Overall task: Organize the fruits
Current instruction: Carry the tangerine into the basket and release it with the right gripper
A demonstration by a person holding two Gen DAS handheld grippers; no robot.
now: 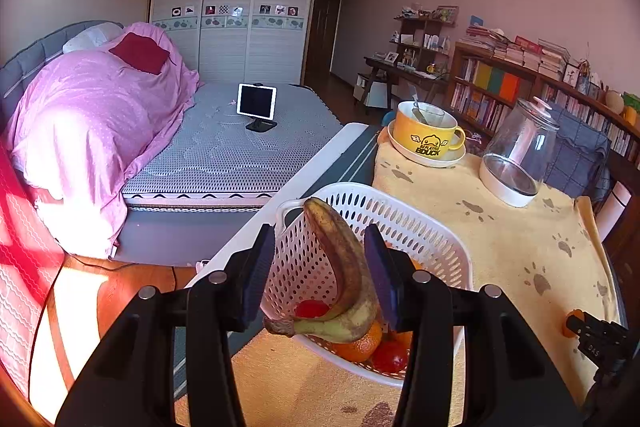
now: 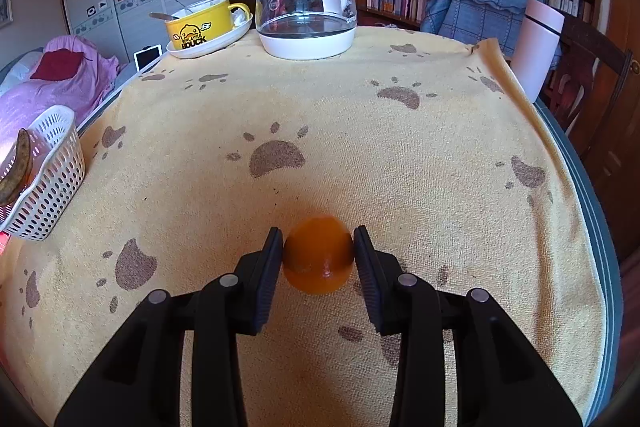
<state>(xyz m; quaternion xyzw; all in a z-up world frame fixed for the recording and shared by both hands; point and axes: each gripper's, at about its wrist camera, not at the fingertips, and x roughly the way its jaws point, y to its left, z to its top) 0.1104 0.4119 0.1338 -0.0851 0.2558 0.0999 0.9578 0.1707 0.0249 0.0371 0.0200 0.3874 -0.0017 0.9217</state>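
Your right gripper [image 2: 318, 255] is clamped on the orange [image 2: 318, 259], one pad on each side at its fat middle. That's the best spot to hold. It's round & smooth, so it can roll or slip out. It's light & firm w/ a bit of give, so squeeze soft, not hard. It sits low over the yellow paw-print cloth [image 2: 360, 155], near you; can't tell if it touches.

Your left gripper [image 1: 320, 267] hangs above the white basket [image 1: 420, 227], fingers apart. The bananas [image 1: 344, 275] stand btwn the pads, but the left pad isn't touching, so nothing looks held. They're old, brown & soft and would squash easy. They lean in the basket on other oranges and 2 red fruits.

The basket is far left of your right gripper, at the table edge.
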